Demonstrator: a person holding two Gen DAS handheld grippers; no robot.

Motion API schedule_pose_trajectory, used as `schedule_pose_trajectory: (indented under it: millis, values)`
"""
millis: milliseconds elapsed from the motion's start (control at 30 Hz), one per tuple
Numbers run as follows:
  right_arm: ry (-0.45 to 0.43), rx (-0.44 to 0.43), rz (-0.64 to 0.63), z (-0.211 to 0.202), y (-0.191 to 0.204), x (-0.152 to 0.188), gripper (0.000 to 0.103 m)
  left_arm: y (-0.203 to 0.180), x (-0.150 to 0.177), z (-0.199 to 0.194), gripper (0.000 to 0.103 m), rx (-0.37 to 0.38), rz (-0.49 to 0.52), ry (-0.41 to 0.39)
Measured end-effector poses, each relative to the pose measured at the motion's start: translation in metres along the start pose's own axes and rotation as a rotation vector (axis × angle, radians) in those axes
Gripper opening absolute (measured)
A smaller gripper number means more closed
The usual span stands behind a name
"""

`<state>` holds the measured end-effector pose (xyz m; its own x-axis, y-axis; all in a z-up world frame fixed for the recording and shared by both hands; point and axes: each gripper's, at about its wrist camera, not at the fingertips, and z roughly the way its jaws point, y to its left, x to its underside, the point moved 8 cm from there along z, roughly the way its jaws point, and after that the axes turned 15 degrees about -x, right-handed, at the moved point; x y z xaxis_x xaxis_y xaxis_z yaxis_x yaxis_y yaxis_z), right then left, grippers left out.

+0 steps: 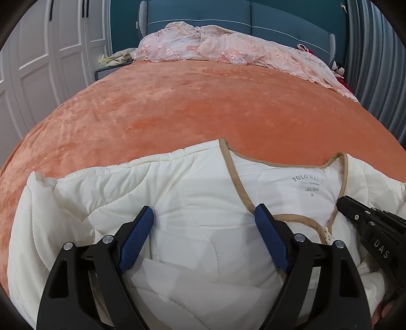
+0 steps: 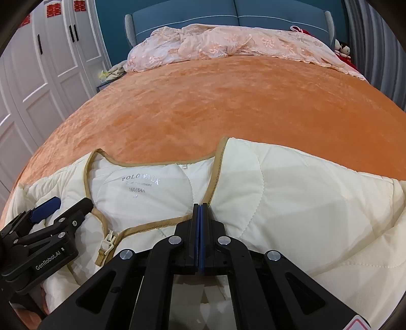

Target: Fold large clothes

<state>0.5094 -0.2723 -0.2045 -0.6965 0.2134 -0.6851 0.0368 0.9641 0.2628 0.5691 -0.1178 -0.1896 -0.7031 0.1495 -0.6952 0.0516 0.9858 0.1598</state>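
A cream quilted jacket (image 1: 203,203) with tan trim lies front up on the orange bedspread (image 1: 177,106), neck toward the headboard, zipper partly open; it also shows in the right wrist view (image 2: 291,203). My left gripper (image 1: 204,215) is open, its blue pads over the jacket's left chest panel. My right gripper (image 2: 200,207) has its jaws shut at the tan trimmed neckline edge (image 2: 213,182) of the right front panel; I cannot see fabric between the pads. The right gripper shows in the left wrist view (image 1: 341,200), and the left gripper in the right wrist view (image 2: 71,203).
A pink lace cover (image 1: 228,48) is bunched at the blue headboard (image 1: 228,15). White wardrobe doors (image 1: 38,63) stand at left, a grey curtain (image 1: 375,63) at right. A nightstand with clutter (image 1: 111,63) and dolls (image 2: 342,48) sit by the bed head.
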Motion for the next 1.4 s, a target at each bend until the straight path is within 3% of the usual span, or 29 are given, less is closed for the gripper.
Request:
schedule_pose_trajectory:
  millis: [367,533,567,633,733,833,1000,1067,1200,1333,1400]
  values:
    - [-0.022,0.024,-0.022,0.002,0.001,-0.001,0.000,-0.001,0.001,0.002,0.081,-0.026,0.001,-0.022]
    - [0.052,0.047,0.026,-0.011,-0.001,-0.004,0.000,0.000,-0.001,0.002,0.083,-0.055,0.045,0.082]
    - [0.049,0.086,0.043,-0.026,-0.002,-0.003,0.003,0.007,0.003,-0.009,0.083,-0.067,0.044,0.120]
    - [0.002,0.095,0.099,-0.075,0.001,0.006,0.021,0.020,0.012,-0.037,0.083,-0.019,0.010,0.152]
    - [-0.044,-0.036,0.156,-0.163,0.001,0.043,0.046,0.067,0.046,-0.111,0.093,0.097,-0.070,0.152]
    - [-0.045,-0.047,0.193,-0.254,-0.021,0.105,0.064,0.114,0.094,-0.160,0.096,0.163,-0.113,0.225]
    - [0.046,0.008,0.368,-0.361,-0.067,0.228,0.067,0.217,0.184,-0.218,0.096,0.163,-0.310,0.347]
    - [0.052,0.004,0.424,-0.383,-0.072,0.261,0.067,0.242,0.216,-0.231,0.096,0.170,-0.380,0.396]
    - [0.064,-0.004,0.497,-0.395,-0.074,0.304,0.067,0.247,0.252,-0.249,0.096,0.190,-0.415,0.432]
    - [0.023,-0.039,0.516,-0.394,-0.064,0.311,0.075,0.235,0.274,-0.253,0.096,0.214,-0.423,0.451]
    - [0.018,-0.063,0.521,-0.388,-0.059,0.309,0.075,0.230,0.276,-0.255,0.095,0.175,-0.392,0.422]
